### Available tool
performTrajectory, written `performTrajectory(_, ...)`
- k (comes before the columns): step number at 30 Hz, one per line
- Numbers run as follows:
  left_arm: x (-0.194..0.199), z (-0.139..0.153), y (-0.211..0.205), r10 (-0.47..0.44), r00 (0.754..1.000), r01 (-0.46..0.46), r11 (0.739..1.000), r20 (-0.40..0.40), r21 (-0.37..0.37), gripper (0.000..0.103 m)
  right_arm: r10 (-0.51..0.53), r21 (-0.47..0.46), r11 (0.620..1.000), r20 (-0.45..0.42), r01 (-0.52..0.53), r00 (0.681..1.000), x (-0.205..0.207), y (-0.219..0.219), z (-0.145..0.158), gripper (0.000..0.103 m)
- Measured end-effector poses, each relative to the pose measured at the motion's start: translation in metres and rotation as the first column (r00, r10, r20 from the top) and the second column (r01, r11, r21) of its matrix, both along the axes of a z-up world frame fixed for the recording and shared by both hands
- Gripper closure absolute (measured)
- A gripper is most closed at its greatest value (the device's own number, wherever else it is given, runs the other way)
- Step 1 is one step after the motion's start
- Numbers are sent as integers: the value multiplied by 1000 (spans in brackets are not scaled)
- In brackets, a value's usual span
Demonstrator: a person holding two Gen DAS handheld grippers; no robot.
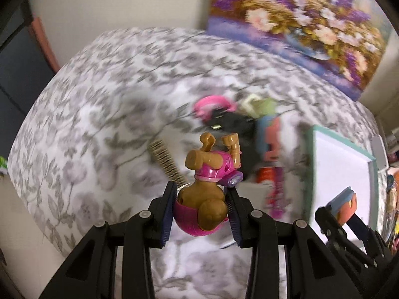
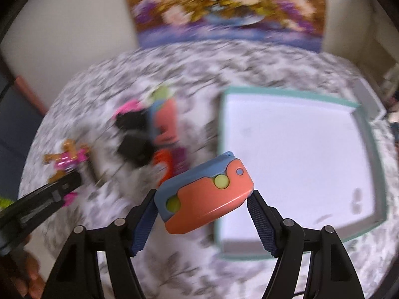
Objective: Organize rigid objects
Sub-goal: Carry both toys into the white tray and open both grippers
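Both fisheye views are evenly and softly lit, with corners blacked out and edges bowed, while the patterned bedspread (image 1: 104,104), floral painting (image 2: 224,7) and toy pile (image 2: 149,134) are smeared by motion blur, only the nearest foreground being rendered sharp.

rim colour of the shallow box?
Teal rim, white inside; clearest in right wrist view.

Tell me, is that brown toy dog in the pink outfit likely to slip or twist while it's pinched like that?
Possibly. The brown toy dog in the pink outfit looks like hard, glossy plastic, so it probably stays stiff. The left gripper pinches only its rounded lower end, so it might pivot. Its raised legs look thin and perhaps breakable.
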State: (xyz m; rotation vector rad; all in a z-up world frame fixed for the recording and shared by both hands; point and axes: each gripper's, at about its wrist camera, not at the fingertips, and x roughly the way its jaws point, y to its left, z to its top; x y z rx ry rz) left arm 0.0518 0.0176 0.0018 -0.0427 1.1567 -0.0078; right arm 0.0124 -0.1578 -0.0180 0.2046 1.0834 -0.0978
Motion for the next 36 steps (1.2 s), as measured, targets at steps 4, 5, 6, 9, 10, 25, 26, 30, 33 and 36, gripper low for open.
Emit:
performTrajectory(4,7,8,-43,-83,997,83,996,3,21,63,-137,-43,990,-19,136,990,5,-39,-1,28)
performTrajectory(5,7,9,-52,-100,995,100,995,3,19,63,-164,-50,985,-23,163,986,3,-50,-1,28)
performTrajectory(6,8,10,-65,-124,992,124,992,-1,14,63,-194,-55,980,-29,192,981,2,-60,-2,28)
performTrajectory(9,11,7,-97,-177,984,177,984,-10,-1,63,-289,-44,957,-56,287,956,2,-93,-11,28)
performTrajectory(10,12,5,-106,-191,982,191,982,-13,-3,63,-314,-38,949,-63,312,947,1,-103,-14,28)
performTrajectory(25,41,-37,-205,-320,947,320,947,-32,-25,63,-508,-102,858,-21,503,861,8,-199,-27,28)
performTrajectory(26,43,-38,-208,-323,946,322,946,-32,-26,63,-509,-104,857,-21,505,860,10,-202,-29,28)
performTrajectory(30,48,-43,-214,-330,944,329,944,-26,-25,63,-511,-110,856,-35,505,859,14,-210,-38,28)
performTrajectory(33,49,-44,-214,-334,942,334,942,-31,-27,62,-512,-107,856,-48,505,858,15,-214,-43,28)
performTrajectory(36,48,-42,-212,-333,943,332,943,-28,-25,63,-516,-97,855,-62,510,854,14,-216,-46,28)
